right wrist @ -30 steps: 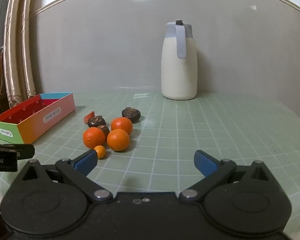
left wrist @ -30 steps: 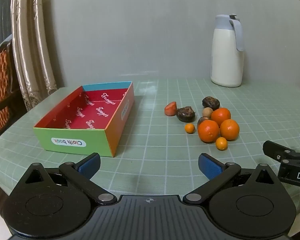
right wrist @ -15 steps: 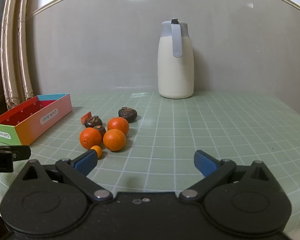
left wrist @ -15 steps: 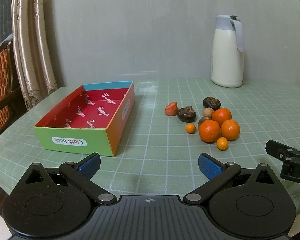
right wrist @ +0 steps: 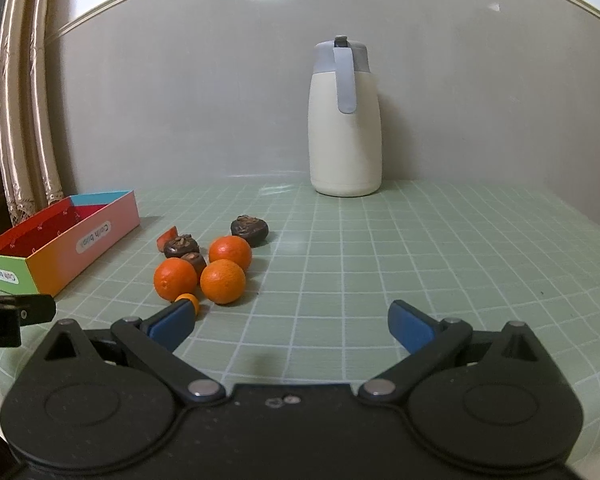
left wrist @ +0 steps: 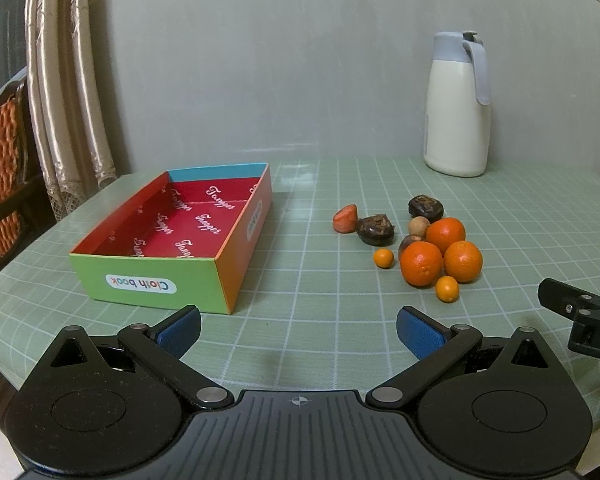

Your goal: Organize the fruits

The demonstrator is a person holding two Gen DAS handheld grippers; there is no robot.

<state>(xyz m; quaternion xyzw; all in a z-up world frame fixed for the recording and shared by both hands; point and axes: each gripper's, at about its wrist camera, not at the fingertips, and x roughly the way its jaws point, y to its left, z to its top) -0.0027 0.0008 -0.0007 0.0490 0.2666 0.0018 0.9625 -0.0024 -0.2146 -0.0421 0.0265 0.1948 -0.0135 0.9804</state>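
Left gripper (left wrist: 298, 330): blue-padded jaws spread wide, holding nothing, above the green grid-patterned tablecloth (left wrist: 300, 288).
Right gripper (right wrist: 290, 322): jaws equally wide apart, empty; its left pad sits in front of a small kumquat (right wrist: 189, 301).
Fruit pile: three round oranges (left wrist: 421, 263) touching, with dark brown water chestnuts (left wrist: 375, 230) and a red strawberry piece (left wrist: 345, 218) beside them.
Box: multicoloured open cardboard box (left wrist: 152, 280), red inside, empty, left of the pile.
Background: cream thermos jug with a grey lid (right wrist: 345, 120) by the wall.

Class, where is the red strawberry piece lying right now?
In the left wrist view the strawberry piece lies on the table at the left edge of the fruit cluster, right beside a dark fruit, between the cluster and the box.
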